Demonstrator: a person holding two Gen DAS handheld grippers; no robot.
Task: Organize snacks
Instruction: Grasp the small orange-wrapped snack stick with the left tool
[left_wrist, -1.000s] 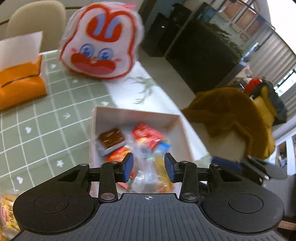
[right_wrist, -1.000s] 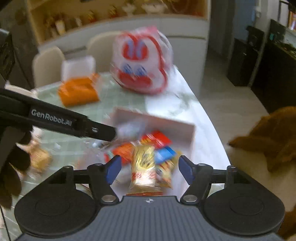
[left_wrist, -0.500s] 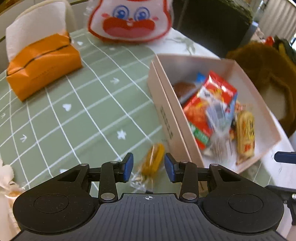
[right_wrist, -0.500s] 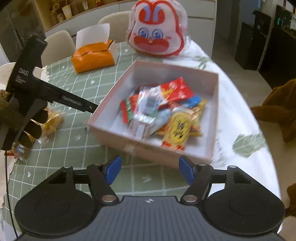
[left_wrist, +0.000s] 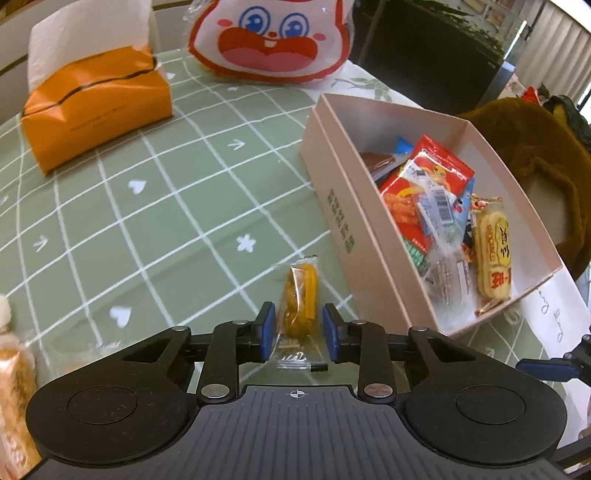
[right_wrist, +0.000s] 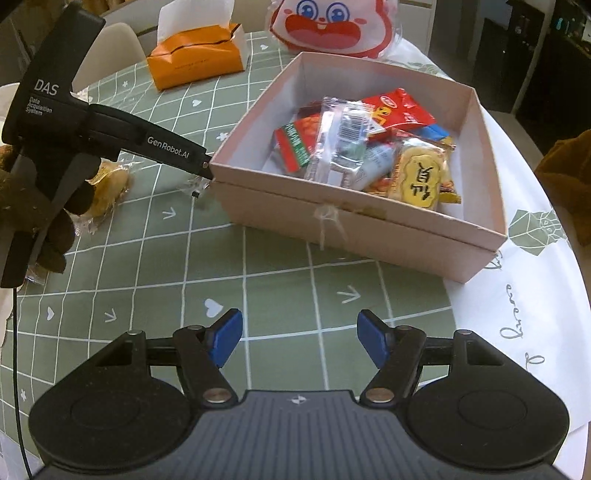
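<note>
Sitting on the green checked tablecloth (left_wrist: 155, 206): one pink cardboard box (right_wrist: 369, 225), one orange tissue pack (left_wrist: 96, 107), one cartoon-faced plastic bag (left_wrist: 273, 40), one yellow wrapped snack (left_wrist: 299, 299) lying loose.

The worktop (left_wrist: 155, 221) wears sage green with a white grid, hearts and arrows. The box (left_wrist: 343, 206) is pale pink, the tissue pack (left_wrist: 96, 110) orange, the small snack (left_wrist: 299, 295) yellow.

left claw (right_wrist: 201, 168) body reads "das" and "genrobot.ai".
</note>
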